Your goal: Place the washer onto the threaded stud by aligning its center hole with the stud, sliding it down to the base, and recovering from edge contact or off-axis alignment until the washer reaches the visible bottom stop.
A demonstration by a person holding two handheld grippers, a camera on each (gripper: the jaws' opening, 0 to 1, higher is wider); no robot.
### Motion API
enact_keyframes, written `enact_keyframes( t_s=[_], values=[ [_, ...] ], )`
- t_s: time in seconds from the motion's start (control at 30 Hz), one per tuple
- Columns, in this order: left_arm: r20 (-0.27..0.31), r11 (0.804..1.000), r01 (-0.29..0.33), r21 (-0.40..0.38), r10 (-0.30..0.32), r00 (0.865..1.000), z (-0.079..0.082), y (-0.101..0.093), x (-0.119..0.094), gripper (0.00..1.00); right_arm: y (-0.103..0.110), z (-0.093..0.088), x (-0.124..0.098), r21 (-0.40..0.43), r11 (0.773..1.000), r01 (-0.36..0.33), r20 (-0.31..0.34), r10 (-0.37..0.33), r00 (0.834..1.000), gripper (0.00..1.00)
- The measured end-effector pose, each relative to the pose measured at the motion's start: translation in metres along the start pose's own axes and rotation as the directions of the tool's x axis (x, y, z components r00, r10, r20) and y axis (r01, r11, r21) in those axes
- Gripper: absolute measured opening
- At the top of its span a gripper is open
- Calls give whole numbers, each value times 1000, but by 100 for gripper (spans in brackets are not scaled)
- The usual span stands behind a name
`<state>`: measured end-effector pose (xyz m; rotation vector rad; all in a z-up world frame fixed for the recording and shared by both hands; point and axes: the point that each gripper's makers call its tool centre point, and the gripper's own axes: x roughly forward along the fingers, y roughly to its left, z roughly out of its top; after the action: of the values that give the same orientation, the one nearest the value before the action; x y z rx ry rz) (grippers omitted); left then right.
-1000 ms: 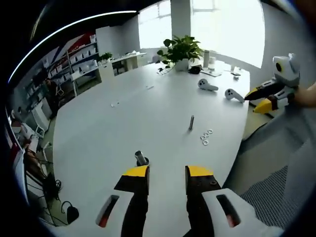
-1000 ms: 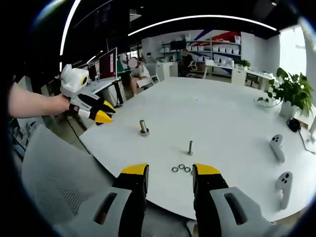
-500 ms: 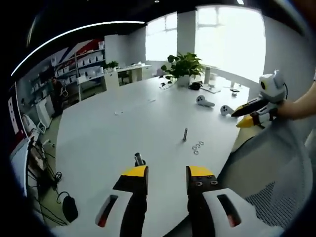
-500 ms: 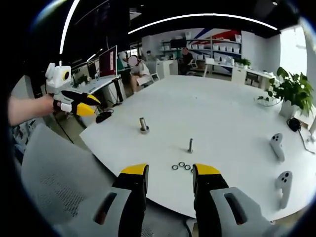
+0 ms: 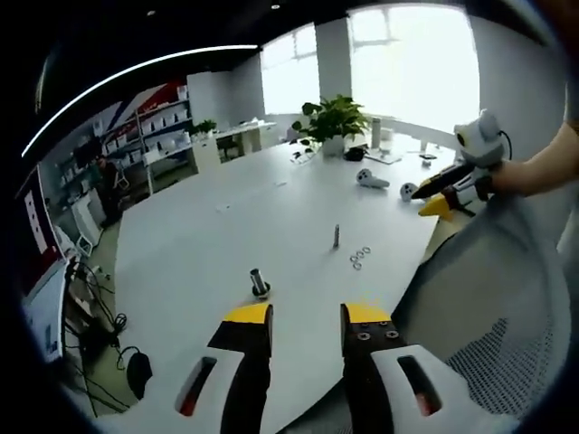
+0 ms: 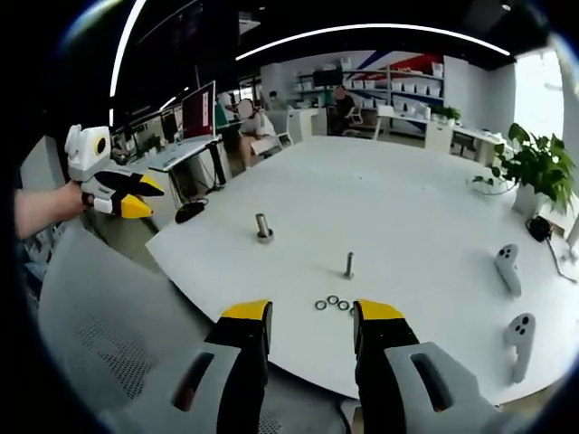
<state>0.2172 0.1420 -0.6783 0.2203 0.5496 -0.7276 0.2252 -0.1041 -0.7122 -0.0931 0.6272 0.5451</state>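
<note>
Broadly, a white tabletop (image 6: 398, 208) spreads ahead of both grippers, with a mesh chair back (image 6: 109, 334) between it and them. Beyond the fingers, near the tabletop's far edge, stands a potted plant (image 5: 333, 119), and two white controllers (image 6: 508, 268) lie well off to the right of the right gripper (image 6: 310, 327). That gripper's fingers stand apart, holding nothing, as do those of the left gripper (image 5: 307, 325). A short metal post (image 6: 263, 230) stands ahead and slightly left of the right fingers. The thin threaded stud (image 6: 348, 266) stands upright just beyond the right fingertips. Three washers (image 6: 333, 304) lie flat in a small row on the tabletop between the stud and those fingers, near the stud but apart from it.
</note>
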Motion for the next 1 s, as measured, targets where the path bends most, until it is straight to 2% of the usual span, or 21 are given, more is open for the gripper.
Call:
enact_keyframes(
  t_s=[0.13, 0.17, 0.2, 0.23, 0.3, 0.53, 0.63, 0.67, 0.87, 1.0],
  values=[
    [26, 999, 15, -42, -14, 1000, 0, -2, -1, 32, -1, 0, 0, 11, 1000, 3, 1, -3, 1000, 38],
    [19, 999, 16, -46, -15, 1000, -4, -3, 0, 32, -1, -1, -1, 12, 1000, 4, 0, -4, 1000, 38],
    [-43, 1000, -14, -14, 14, 999, -13, -1, -1, 32, -2, 0, 0, 9, 1000, 7, 5, -7, 1000, 38],
    [-42, 1000, -17, 23, 18, 999, -12, -3, 0, 32, -2, 1, -1, 8, 1000, 9, 7, -9, 1000, 38],
    [-10, 1000, -1, 25, 2, 1000, -8, -12, -1, 32, -1, 1, -1, 11, 1000, 3, 6, -4, 1000, 38],
    [15, 1000, 13, 19, -13, 1000, -7, -17, -2, 32, 1, 0, 0, 3, 1000, -3, 5, 3, 1000, 38],
    [6, 1000, 10, 19, -10, 1000, -9, -17, 1, 31, 1, 0, 0, -3, 1000, -3, 1, 3, 1000, 38],
    [-10, 999, -1, 47, 2, 1000, -11, -17, 2, 31, 1, 0, 0, -2, 1000, -2, 0, 2, 1000, 38],
    [-5, 998, 18, 63, -18, 1000, -12, -21, 2, 31, 2, -2, 1, -3, 1000, -7, -8, 7, 1000, 38],
    [48, 999, 21, 44, -23, 999, -3, -20, -3, 31, 3, -3, 2, -7, 1000, -15, -14, 15, 1000, 38]
  ],
)
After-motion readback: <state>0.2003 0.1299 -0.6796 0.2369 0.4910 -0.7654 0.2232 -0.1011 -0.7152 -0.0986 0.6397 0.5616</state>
